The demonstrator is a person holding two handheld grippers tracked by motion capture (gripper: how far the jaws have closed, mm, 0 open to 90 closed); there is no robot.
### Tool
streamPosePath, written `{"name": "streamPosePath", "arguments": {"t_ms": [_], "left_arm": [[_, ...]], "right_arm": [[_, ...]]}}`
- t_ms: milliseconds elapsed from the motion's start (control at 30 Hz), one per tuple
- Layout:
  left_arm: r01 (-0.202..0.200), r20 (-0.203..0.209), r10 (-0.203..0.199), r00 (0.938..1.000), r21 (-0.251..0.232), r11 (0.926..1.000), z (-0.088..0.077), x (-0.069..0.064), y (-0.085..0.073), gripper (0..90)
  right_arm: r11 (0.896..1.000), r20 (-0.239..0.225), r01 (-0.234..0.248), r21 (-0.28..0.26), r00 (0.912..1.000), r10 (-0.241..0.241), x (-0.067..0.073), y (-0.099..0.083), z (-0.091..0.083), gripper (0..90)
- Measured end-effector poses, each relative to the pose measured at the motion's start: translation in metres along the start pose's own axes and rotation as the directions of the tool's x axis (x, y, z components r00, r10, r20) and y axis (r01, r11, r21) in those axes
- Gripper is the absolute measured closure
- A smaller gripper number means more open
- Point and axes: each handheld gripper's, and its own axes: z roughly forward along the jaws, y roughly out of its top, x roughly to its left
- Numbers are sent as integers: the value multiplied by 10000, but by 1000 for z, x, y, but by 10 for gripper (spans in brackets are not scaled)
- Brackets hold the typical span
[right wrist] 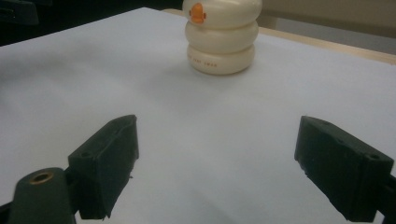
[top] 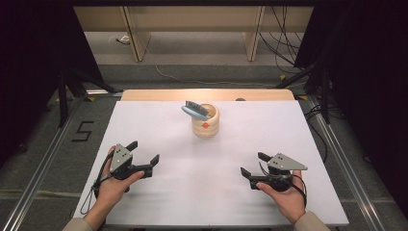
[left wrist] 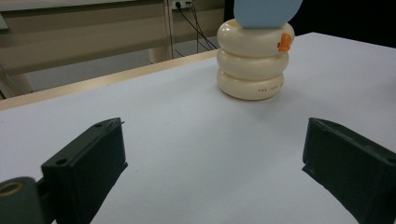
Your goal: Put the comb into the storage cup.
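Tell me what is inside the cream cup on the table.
A blue brush sits in the cream cup, leaning toward its left rim, with the bristled head sticking out above. The cup's wall hides the brush's lower end and anything else that may lie inside.

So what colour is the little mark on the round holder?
Orange mark on the cream holder; right gripper view shows it best.

Cream ribbed holder (top: 205, 123), orange mark; blue brush (top: 195, 111), bristles perhaps grey; white table (top: 202, 178)
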Motion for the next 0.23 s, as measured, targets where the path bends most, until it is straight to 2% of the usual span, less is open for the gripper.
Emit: {"name": "streamPosePath", "arguments": {"t_ms": [233], "left_arm": [[16,29,-17,10000,71,10000,1,0,-1,64]], "right_arm": [[10000,-16,24,45,10000,-24,0,-1,1,146]]}}
